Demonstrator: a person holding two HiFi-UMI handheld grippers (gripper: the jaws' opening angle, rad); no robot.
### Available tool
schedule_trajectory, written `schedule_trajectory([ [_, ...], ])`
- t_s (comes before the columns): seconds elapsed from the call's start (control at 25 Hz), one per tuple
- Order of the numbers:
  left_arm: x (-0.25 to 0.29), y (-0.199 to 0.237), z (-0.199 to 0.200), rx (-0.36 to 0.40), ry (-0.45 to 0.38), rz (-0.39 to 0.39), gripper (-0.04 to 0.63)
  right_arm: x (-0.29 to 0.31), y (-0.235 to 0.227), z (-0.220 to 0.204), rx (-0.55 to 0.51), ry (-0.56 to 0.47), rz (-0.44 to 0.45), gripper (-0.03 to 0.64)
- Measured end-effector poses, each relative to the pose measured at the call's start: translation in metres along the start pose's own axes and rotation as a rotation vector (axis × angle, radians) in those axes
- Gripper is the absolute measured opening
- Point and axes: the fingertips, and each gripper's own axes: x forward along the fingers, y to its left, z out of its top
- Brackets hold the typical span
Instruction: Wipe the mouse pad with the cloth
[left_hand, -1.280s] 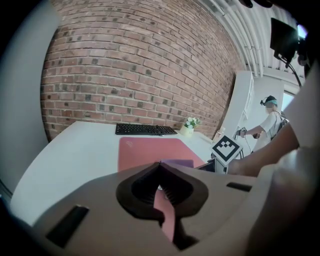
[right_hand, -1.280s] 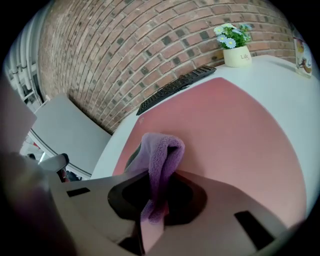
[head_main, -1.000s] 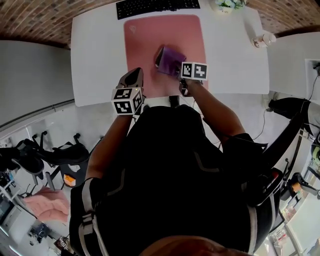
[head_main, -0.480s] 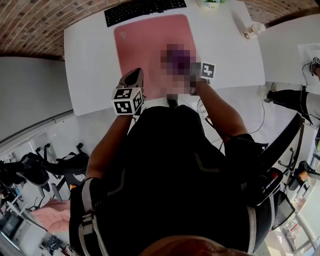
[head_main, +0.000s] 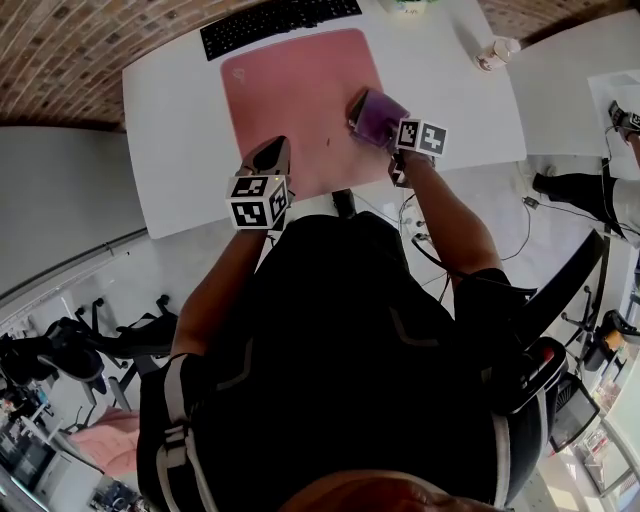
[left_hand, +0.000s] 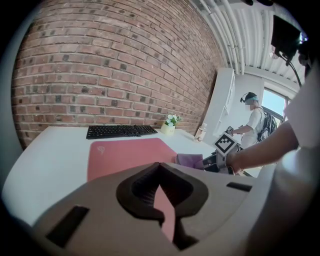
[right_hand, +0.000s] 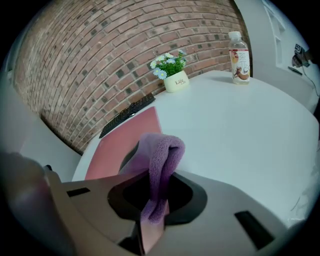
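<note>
Mid-wipe on this one, I reckon. My right gripper (right_hand: 153, 202) is clamped on a fold of the purple cloth (right_hand: 161, 152), which sits at the right edge of the pink pad (head_main: 295, 100), just right of centre near the top of the head view. My left gripper (head_main: 268, 153) hovers over the pad's near edge at centre-left, its tips pressed together on nothing, with only a sliver of pad showing behind them. To do the stroke well, I'd keep the pinch firm so the cloth doesn't slip out, tilt it so the loose fleecy bulk lies flat on the pad instead of dragging on one corner, and run long overlapping passes toward the keyboard (head_main: 275, 18) end and the left edge, which look like the parts left to cover. I can't tell whether the pad would creep on the smooth white table (head_main: 165, 130); if it does, the left gripper could pin that near edge. The cloth looks like thick, soft microfibre that flops over in a rounded hump, so it should squash down easily. The pad is a thin matte rectangle with rounded corners and a tiny logo in one far corner.
</note>
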Motion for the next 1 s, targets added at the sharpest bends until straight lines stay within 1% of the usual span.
schedule_trajectory([
  [0.12, -0.002, -0.003, 0.0, 0.01, -0.001, -0.007, 0.003, -0.009, -0.017, 0.006, 0.001, -0.02, -0.046, 0.06],
  [0.32, -0.008, -0.001, 0.0, 0.02, -0.013, -0.012, 0.003, -0.026, -0.038, 0.018, -0.028, -0.071, -0.137, 0.06],
  [0.44, -0.017, 0.006, 0.001, 0.01, -0.028, 0.001, 0.003, -0.04, -0.033, 0.029, -0.056, -0.11, -0.148, 0.06],
  [0.52, -0.024, 0.014, 0.002, -0.002, -0.043, 0.012, 0.003, -0.05, -0.019, 0.035, -0.102, -0.132, -0.136, 0.06],
  [0.6, -0.031, 0.022, 0.001, -0.013, -0.056, 0.026, 0.003, -0.058, 0.002, 0.04, -0.148, -0.15, -0.106, 0.06],
  [0.76, -0.053, 0.039, -0.002, -0.046, -0.085, 0.056, 0.003, -0.066, 0.067, 0.04, -0.206, -0.18, -0.001, 0.06],
  [0.88, -0.073, 0.057, -0.008, -0.068, -0.103, 0.08, 0.003, -0.061, 0.127, 0.032, -0.245, -0.184, 0.093, 0.06],
  [1.0, -0.093, 0.074, -0.014, -0.07, -0.123, 0.109, 0.003, -0.048, 0.185, 0.017, -0.248, -0.164, 0.205, 0.06],
])
